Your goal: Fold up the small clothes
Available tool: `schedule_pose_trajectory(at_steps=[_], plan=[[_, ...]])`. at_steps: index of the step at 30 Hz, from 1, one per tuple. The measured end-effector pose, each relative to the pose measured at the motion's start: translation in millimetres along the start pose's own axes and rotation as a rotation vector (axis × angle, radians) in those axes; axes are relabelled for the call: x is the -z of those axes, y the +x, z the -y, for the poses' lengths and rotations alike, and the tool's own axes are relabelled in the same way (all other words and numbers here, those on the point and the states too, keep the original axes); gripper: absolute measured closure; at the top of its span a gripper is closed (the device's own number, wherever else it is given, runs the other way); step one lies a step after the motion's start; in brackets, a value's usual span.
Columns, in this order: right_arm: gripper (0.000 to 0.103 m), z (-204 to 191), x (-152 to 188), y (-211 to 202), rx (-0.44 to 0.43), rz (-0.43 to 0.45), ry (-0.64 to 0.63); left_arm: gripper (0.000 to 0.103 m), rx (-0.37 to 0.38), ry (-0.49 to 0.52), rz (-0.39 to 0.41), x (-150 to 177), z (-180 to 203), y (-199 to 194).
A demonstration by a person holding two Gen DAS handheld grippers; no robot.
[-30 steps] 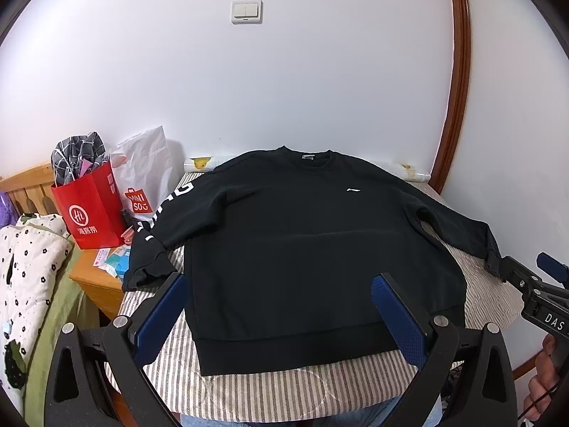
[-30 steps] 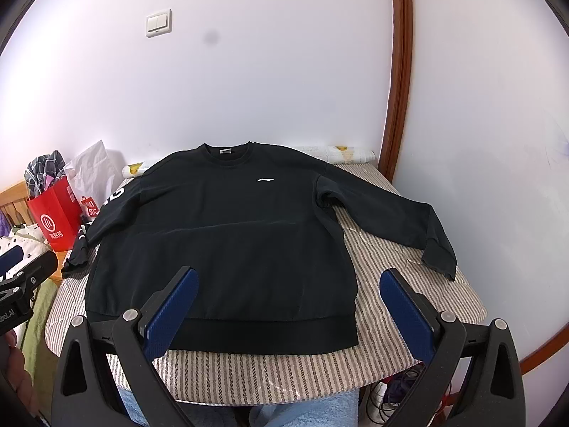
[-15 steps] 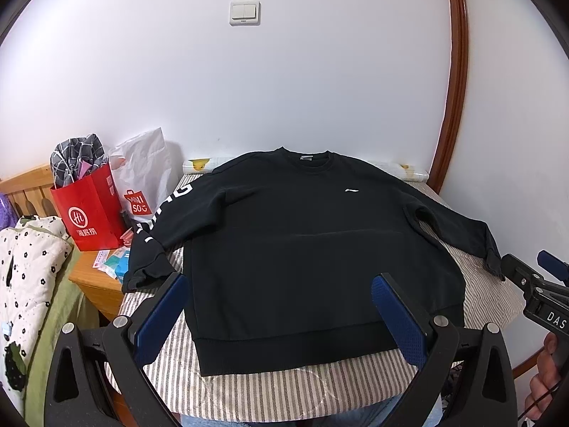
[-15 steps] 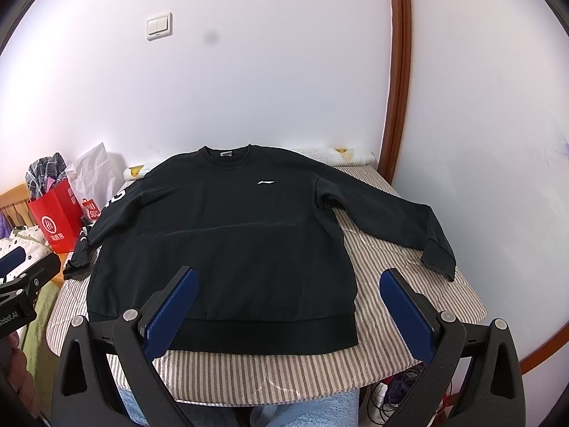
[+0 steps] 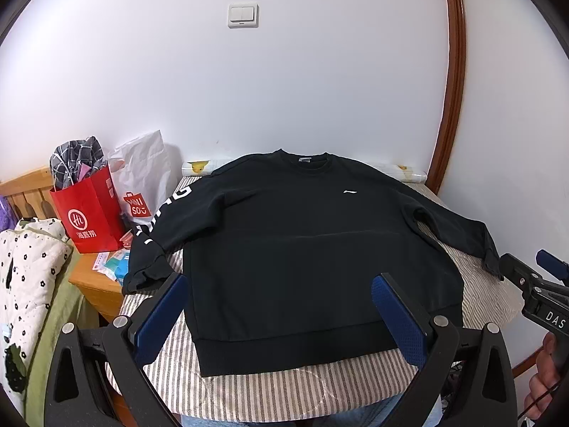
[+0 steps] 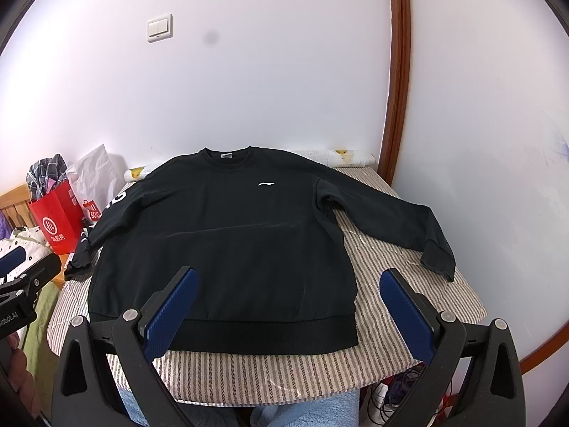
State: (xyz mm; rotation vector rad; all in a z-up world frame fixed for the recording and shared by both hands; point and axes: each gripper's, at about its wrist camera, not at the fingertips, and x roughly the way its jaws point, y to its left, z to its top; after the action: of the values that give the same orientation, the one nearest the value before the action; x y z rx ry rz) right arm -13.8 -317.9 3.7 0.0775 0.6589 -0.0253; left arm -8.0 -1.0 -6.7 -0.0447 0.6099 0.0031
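A black sweatshirt (image 5: 313,249) with a small white chest logo lies flat, face up, on a striped table (image 5: 284,391), sleeves spread to both sides; it also shows in the right wrist view (image 6: 231,249). The left sleeve, with white lettering (image 5: 156,224), hangs over the table's left edge. My left gripper (image 5: 281,313) is open and empty, held above the hem. My right gripper (image 6: 288,302) is open and empty, above the hem's right corner. The right gripper also shows at the left wrist view's right edge (image 5: 540,291).
A red paper bag (image 5: 89,213) and a white shopping bag (image 5: 142,185) stand on a wooden nightstand (image 5: 96,284) left of the table. A dotted quilt (image 5: 25,267) lies further left. White walls and a brown door frame (image 5: 451,106) stand behind and right. Cables (image 6: 398,391) lie under the table.
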Motion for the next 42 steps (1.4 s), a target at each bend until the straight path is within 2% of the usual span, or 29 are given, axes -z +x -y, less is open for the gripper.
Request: schedule_pose_trajectory(at_steps=[16,19,22,29,36,42], plan=[[0.002,-0.1,0.4,2.7,-0.015,0.003,-0.004,0.0,0.025,0.016,0.025,-5.6,1.7,1.8],[0.002,-4.5,2.6,13.3,-0.026,-0.018,-0.023,0.0,0.038,0.004,0.014,-2.0,-6.3,13.0],[0.002,-11.5,5.6,28.3,-0.026,-0.042,-0.043,0.0,0.006,0.014,-0.011,4.8,-17.1,32.1],[0.003,-31.5,17.9,67.2,-0.027,-0.062,-0.112,0.0,-0.087,-0.015,-0.109,23.3,-69.1,88.8],[0.003,-41.0,25.1,112.5,-0.071,-0.118,-0.102,0.0,-0.186,-0.076,-0.184,42.6,-138.2,132.1],[0.003,-48.8,25.2,152.0,-0.072,-0.194,-0.101,0.004,-0.202,-0.159,-0.27,53.1,-181.9,164.7]])
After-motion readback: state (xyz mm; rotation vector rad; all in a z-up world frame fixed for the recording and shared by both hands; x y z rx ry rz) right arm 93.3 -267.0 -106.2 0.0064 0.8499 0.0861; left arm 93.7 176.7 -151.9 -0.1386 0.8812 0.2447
